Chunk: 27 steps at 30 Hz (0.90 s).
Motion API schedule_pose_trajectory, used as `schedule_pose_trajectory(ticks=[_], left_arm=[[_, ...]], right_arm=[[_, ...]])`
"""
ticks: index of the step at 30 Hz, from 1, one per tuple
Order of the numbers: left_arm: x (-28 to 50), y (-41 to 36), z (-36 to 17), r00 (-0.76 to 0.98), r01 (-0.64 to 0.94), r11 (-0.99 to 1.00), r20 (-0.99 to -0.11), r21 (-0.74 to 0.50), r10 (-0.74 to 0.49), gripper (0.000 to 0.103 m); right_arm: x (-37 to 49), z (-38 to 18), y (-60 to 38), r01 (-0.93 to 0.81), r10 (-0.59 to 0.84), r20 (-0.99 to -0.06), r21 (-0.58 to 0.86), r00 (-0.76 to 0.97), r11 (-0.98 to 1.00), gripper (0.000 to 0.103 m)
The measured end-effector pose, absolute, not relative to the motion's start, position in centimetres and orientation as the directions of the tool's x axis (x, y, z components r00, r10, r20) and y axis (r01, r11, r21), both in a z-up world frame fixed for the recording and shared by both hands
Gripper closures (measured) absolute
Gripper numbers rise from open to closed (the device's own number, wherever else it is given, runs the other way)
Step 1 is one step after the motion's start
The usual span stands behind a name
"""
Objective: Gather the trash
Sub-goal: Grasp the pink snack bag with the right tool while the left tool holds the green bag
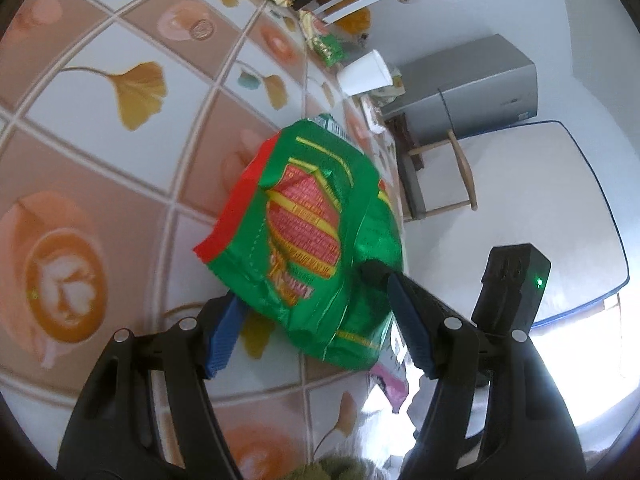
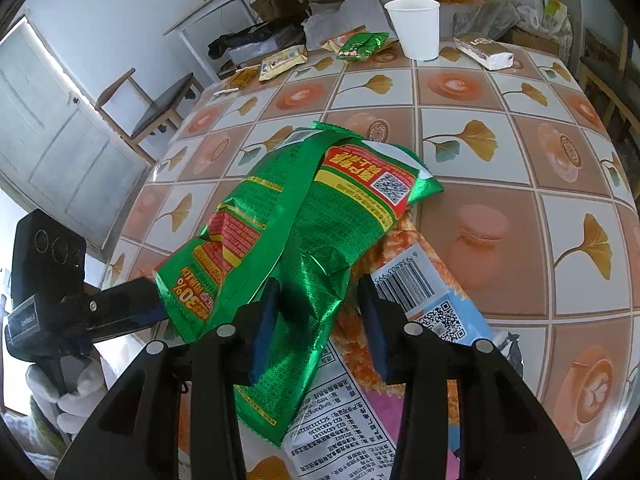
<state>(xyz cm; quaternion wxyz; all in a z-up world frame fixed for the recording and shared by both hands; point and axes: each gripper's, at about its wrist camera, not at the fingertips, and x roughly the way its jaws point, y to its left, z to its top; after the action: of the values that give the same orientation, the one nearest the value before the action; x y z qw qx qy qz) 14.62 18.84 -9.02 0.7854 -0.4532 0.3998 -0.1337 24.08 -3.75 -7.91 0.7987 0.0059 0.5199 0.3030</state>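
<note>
A crumpled green snack bag (image 1: 312, 232) (image 2: 280, 220) hangs over the tiled tablecloth (image 1: 120, 168). My left gripper (image 1: 302, 286) is shut on one end of it, with a blue pad on each side edge. In the right wrist view only one of its fingers (image 2: 132, 300) shows, touching the bag's left end. My right gripper (image 2: 318, 282) straddles a fold in the bag's near part. Its left pad touches the foil and its right pad stands just off it, so it is open. Under the bag lies an orange and white wrapper (image 2: 404, 280) with a barcode.
At the table's far side stand a white paper cup (image 2: 416, 28) (image 1: 364, 72), a small green packet (image 2: 360, 46), yellow packets (image 2: 282, 62) and a tissue pack (image 2: 484, 52). A chair (image 2: 156, 108) stands beyond the table's left edge. A black box with a green light (image 1: 512, 288) sits beside my left gripper's right finger.
</note>
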Motion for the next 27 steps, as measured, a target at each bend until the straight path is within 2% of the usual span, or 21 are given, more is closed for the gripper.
schedule_pose_trajectory(ticks=[5, 6, 7, 8, 10, 12, 15, 16, 17, 18, 19, 22, 27], left_arm=[[14.8, 18.4, -8.8, 0.668, -0.151, 0.551, -0.496, -0.821, -0.555, 0.039], [14.7, 18.5, -8.9, 0.669, -0.16, 0.546, -0.497, -0.822, -0.552, 0.045], [14.8, 18.6, -9.1, 0.668, -0.175, 0.538, -0.501, -0.824, -0.55, 0.058], [14.9, 18.8, -9.7, 0.657, -0.206, 0.524, -0.514, -0.826, -0.552, 0.066], [14.9, 19.1, -10.5, 0.642, -0.246, 0.508, -0.532, -0.825, -0.552, 0.088], [14.9, 19.2, -10.8, 0.63, -0.273, 0.532, -0.567, -0.801, -0.53, 0.094], [14.7, 19.2, -10.5, 0.637, -0.273, 0.56, -0.583, -0.782, -0.504, 0.094], [14.6, 19.3, -10.2, 0.642, -0.271, 0.579, -0.593, -0.769, -0.487, 0.095], [14.5, 19.3, -10.0, 0.645, -0.269, 0.593, -0.599, -0.759, -0.474, 0.095], [14.4, 19.3, -9.9, 0.646, -0.27, 0.607, -0.608, -0.747, -0.461, 0.095], [14.4, 19.4, -9.7, 0.644, -0.275, 0.625, -0.623, -0.731, -0.445, 0.095], [14.1, 19.5, -9.7, 0.644, -0.277, 0.637, -0.631, -0.719, -0.433, 0.095], [13.8, 19.2, -9.6, 0.642, -0.273, 0.668, -0.648, -0.692, -0.41, 0.095]], right_arm=[[24.4, -8.1, -4.2, -0.46, 0.513, -0.817, 0.362, 0.262, 0.811, 0.067], [24.5, -8.0, -4.2, -0.459, 0.515, -0.816, 0.365, 0.261, 0.81, 0.067], [24.4, -8.0, -4.2, -0.458, 0.516, -0.816, 0.365, 0.262, 0.81, 0.067], [24.4, -7.9, -4.3, -0.461, 0.517, -0.814, 0.364, 0.265, 0.81, 0.067], [24.3, -7.5, -4.5, -0.465, 0.523, -0.808, 0.366, 0.27, 0.806, 0.067], [24.1, -6.8, -5.0, -0.47, 0.537, -0.796, 0.374, 0.28, 0.8, 0.067], [23.9, -4.8, -7.0, -0.472, 0.562, -0.763, 0.386, 0.32, 0.793, 0.067], [24.1, -4.3, -8.1, -0.46, 0.568, -0.755, 0.397, 0.328, 0.794, 0.064], [24.5, -3.9, -9.5, -0.438, 0.568, -0.752, 0.41, 0.335, 0.8, 0.059], [24.9, -3.8, -10.4, -0.42, 0.565, -0.753, 0.417, 0.337, 0.806, 0.047], [25.4, -3.9, -12.0, -0.384, 0.552, -0.762, 0.424, 0.338, 0.82, 0.04], [26.3, -4.8, -15.8, -0.268, 0.513, -0.798, 0.444, 0.317, 0.855, 0.04], [24.8, -7.2, -21.0, -0.081, 0.601, -0.769, 0.599, 0.218, 0.796, 0.035]])
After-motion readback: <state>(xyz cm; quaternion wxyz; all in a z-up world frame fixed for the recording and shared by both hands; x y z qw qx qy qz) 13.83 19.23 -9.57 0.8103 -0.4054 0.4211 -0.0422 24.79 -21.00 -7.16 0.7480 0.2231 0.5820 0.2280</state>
